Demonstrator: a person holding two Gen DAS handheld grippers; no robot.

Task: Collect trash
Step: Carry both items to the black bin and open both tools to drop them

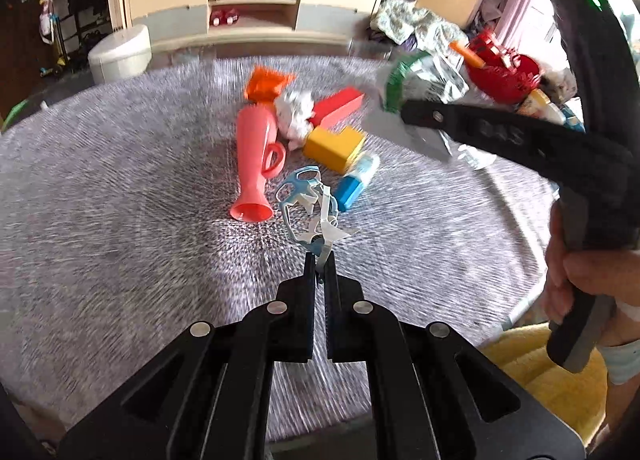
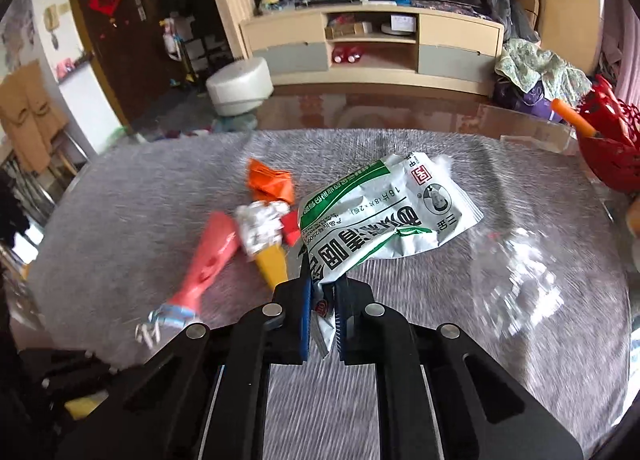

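Note:
My left gripper (image 1: 319, 260) is shut on a thin blue-and-white plastic carrier ring (image 1: 304, 195), which hangs from its fingertips above the grey tablecloth (image 1: 120, 187). My right gripper (image 2: 323, 284) is shut on a corner of a crumpled green-and-white foil packet (image 2: 384, 211), held off the table. In the left wrist view that same packet (image 1: 420, 79) and the right gripper (image 1: 408, 115) show at the upper right. A crumpled white paper ball (image 1: 294, 111) and an orange wrapper (image 1: 266, 83) lie on the cloth.
A pink toy horn (image 1: 256, 155), a red block (image 1: 338, 105), a yellow block (image 1: 334, 143) and a blue-and-white tube (image 1: 356, 179) lie mid-table. A red basket (image 2: 608, 139) stands at the far right, with clear plastic (image 2: 516, 272) near it. A hand (image 1: 592, 280) holds the right gripper's handle.

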